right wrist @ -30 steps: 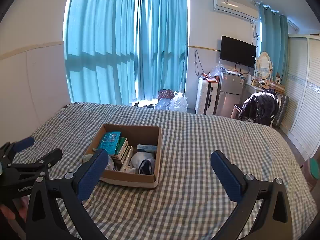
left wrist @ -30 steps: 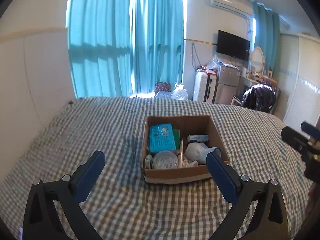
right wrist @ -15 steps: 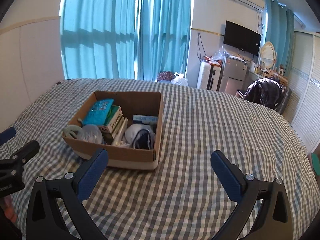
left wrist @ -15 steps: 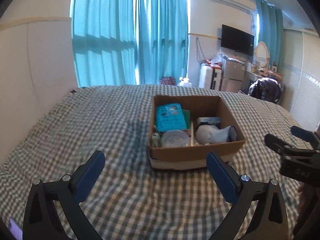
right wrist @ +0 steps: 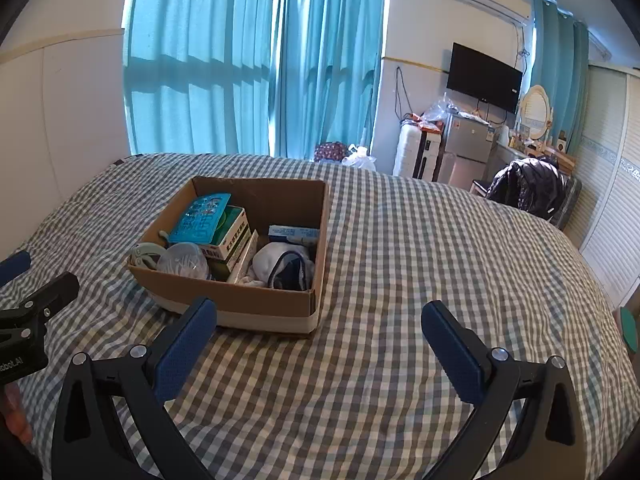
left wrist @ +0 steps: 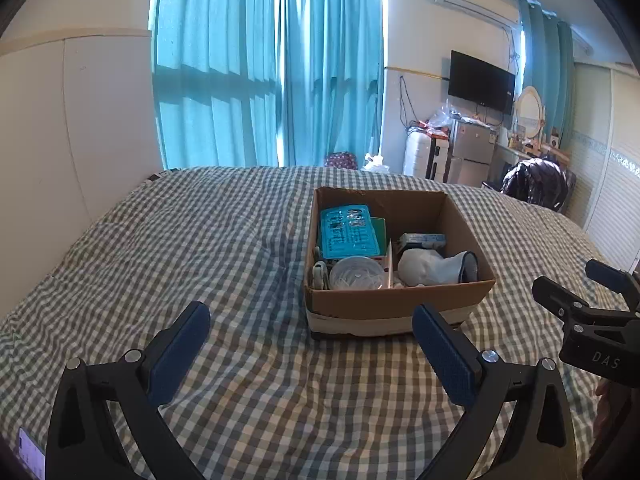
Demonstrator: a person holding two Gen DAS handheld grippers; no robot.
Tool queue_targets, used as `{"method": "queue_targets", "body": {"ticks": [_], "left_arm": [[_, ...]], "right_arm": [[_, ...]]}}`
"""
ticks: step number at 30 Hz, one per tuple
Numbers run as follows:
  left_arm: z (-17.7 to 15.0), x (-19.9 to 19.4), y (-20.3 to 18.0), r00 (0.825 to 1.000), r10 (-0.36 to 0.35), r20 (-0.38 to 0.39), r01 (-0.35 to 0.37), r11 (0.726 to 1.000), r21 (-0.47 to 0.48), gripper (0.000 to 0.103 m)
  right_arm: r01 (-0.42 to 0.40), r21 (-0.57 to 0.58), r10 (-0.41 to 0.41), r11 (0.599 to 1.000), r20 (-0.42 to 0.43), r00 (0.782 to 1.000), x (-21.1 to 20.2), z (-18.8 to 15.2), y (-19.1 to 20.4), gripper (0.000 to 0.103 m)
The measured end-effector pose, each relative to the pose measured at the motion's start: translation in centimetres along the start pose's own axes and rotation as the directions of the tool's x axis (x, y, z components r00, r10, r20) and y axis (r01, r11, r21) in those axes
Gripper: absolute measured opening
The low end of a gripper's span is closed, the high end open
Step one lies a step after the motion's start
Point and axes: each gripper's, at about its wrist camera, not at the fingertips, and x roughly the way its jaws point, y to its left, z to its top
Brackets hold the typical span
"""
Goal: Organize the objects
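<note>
An open cardboard box [left wrist: 396, 306] [right wrist: 240, 300] sits on the checked bed. Inside it lie a teal packet [left wrist: 347, 232] [right wrist: 200, 218], a green-and-white medicine box [right wrist: 234, 238], a clear round tub [left wrist: 356, 278] [right wrist: 182, 266], a white sock bundle [left wrist: 432, 268] [right wrist: 280, 266] and a small blue-white box [left wrist: 422, 239] [right wrist: 294, 234]. My left gripper [left wrist: 310, 322] is open and empty, just in front of the box. My right gripper [right wrist: 320, 322] is open and empty, in front of the box's right corner; it also shows at the right edge of the left wrist view [left wrist: 592, 312].
The checked bedspread [right wrist: 420, 280] stretches all around the box. A white wall panel [left wrist: 80, 120] borders the bed on the left. Teal curtains [left wrist: 272, 72], a suitcase, a fridge, a TV and a chair with a black jacket [right wrist: 524, 186] stand beyond the far edge.
Both grippers have moved closer to the box and lower, so it looms larger in both views. Both stay open and empty.
</note>
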Motion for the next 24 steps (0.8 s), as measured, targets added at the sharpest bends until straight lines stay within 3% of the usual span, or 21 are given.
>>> {"method": "queue_targets", "body": {"ticks": [24], "left_arm": [[-0.11, 0.20, -0.40, 1.000, -0.003, -0.007, 0.004, 1.000, 0.019, 0.103]], "right_arm": [[-0.003, 0.001, 0.003, 1.000, -0.006, 1.000, 0.25, -0.17, 0.29, 0.103]]}}
